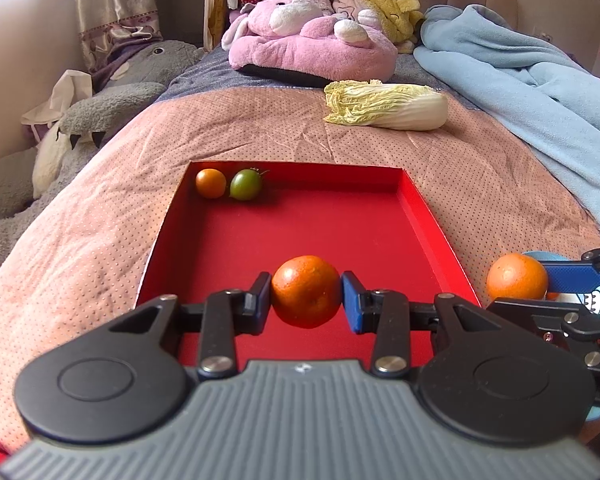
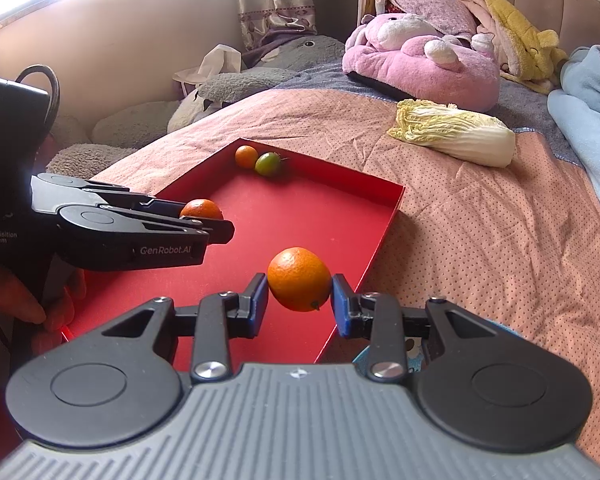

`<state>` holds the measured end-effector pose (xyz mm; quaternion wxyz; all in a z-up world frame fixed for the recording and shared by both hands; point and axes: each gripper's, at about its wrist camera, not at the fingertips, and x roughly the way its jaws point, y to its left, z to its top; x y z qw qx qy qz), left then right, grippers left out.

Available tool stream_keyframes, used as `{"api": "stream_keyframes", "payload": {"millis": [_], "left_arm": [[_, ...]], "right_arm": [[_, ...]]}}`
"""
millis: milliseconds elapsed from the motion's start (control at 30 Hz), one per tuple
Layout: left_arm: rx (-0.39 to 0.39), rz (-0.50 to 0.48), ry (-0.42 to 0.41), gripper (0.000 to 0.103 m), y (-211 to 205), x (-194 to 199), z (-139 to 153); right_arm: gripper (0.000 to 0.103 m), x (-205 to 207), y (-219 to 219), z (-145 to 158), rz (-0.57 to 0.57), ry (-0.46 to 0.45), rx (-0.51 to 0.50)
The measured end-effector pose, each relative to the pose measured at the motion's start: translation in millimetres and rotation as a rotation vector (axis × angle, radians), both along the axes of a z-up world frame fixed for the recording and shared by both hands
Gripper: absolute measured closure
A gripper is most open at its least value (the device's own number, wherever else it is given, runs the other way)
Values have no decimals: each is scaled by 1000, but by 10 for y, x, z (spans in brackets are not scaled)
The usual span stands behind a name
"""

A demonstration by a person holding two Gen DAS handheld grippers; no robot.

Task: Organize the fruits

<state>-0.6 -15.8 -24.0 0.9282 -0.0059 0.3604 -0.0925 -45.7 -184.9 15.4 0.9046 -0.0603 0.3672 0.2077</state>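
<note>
While the tray (image 1: 424, 224) sat on the bed (image 1: 112, 216), your left gripper (image 1: 306, 292) and right gripper (image 2: 299, 292) each pinched an orange above it; you needed to lower before releasing, beside the small fruits (image 1: 228, 184).

Red tray (image 1: 420, 216), orange tangerines (image 1: 306, 291), pink dotted bedspread (image 1: 480, 168).
</note>
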Motion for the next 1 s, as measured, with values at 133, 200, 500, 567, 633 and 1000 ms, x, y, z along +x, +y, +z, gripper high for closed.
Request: {"api": "stream_keyframes", "payload": {"millis": [133, 200, 500, 567, 633, 1000], "left_arm": [[-4, -11, -15, 62, -55, -71, 27], [-3, -15, -22, 62, -76, -101, 38], [-6, -30, -46, 62, -151, -220, 82], [-6, -41, -52, 62, -176, -247, 92], [-5, -55, -58, 62, -207, -282, 97], [18, -135, -80, 62, -433, -415, 97]], "right_arm": [[63, -92, -28, 34, 3, -6, -10], [63, -127, -48, 51, 3, -10, -13], [63, -282, -148, 154, -6, -32, -22], [63, -314, -181, 171, -10, -36, -23], [63, -346, -216, 175, -15, -37, -25], [63, -502, -510, 104, -59, -22, -37]]}}
